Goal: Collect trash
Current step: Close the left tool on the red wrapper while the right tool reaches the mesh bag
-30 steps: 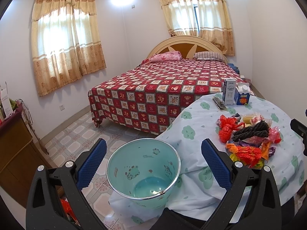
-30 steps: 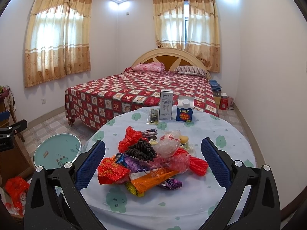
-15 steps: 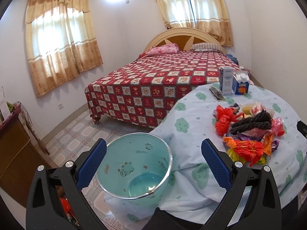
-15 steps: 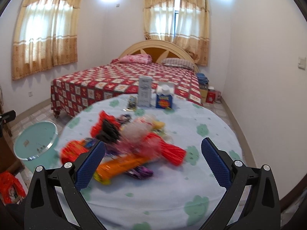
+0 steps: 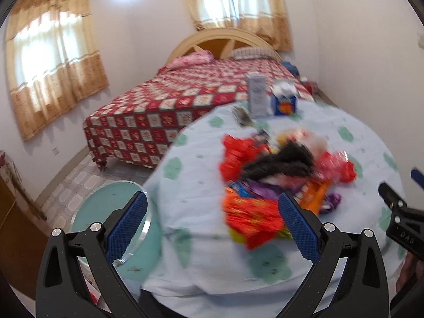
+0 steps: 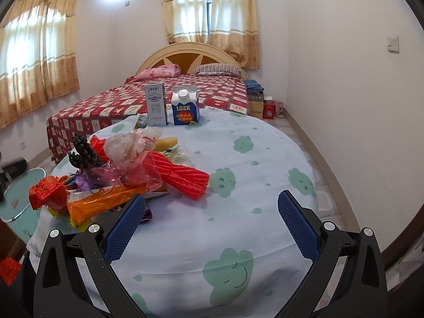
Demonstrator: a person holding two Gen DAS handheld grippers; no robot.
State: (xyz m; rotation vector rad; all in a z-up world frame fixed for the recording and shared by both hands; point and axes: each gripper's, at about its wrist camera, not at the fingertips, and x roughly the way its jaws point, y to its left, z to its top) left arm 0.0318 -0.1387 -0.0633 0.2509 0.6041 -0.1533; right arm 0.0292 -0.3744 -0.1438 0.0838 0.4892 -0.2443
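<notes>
Both tools, left tool (image 5: 212,229) & right tool (image 6: 210,225), spread wide, empty, hovering low over table (image 6: 259,159) w/ wrapper pile (image 6: 114,177).

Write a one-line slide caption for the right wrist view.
Open right claw hovers over the clouded tablecloth, beside a heap of bright wrappers, two cartons behind.

Round table (image 6: 265,185), cloud-print cloth: wrapper pile (image 6: 119,175), 2 cartons (image 6: 169,106).
</notes>
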